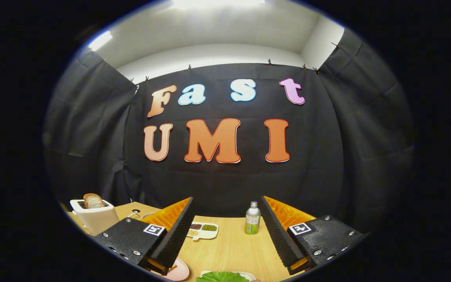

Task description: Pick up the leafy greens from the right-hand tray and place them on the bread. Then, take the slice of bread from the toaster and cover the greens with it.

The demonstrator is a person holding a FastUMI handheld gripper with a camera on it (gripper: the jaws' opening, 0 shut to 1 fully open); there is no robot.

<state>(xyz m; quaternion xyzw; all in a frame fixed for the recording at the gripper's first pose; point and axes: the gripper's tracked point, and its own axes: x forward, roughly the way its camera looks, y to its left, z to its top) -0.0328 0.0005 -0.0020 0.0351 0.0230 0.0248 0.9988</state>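
Note:
My gripper [225, 231] is held above the wooden table [233, 246] with its two fingers spread wide apart and nothing between them. Leafy greens [221, 277] lie on a white tray [248, 274] just below and between the fingers, only their top edge showing. A white toaster [94, 217] stands at the table's far left corner, beyond the left finger, with a slice of bread [93, 201] sticking up out of its slot. A pink plate [179, 270] peeks out beside the left finger's base; what lies on it is hidden.
A small green-labelled bottle [252, 223] with a silver cap stands upright ahead, close to the right finger. A white divided dish [202, 230] holding seeds or beans sits ahead near the left finger. The black cloth wall closes the table's far side.

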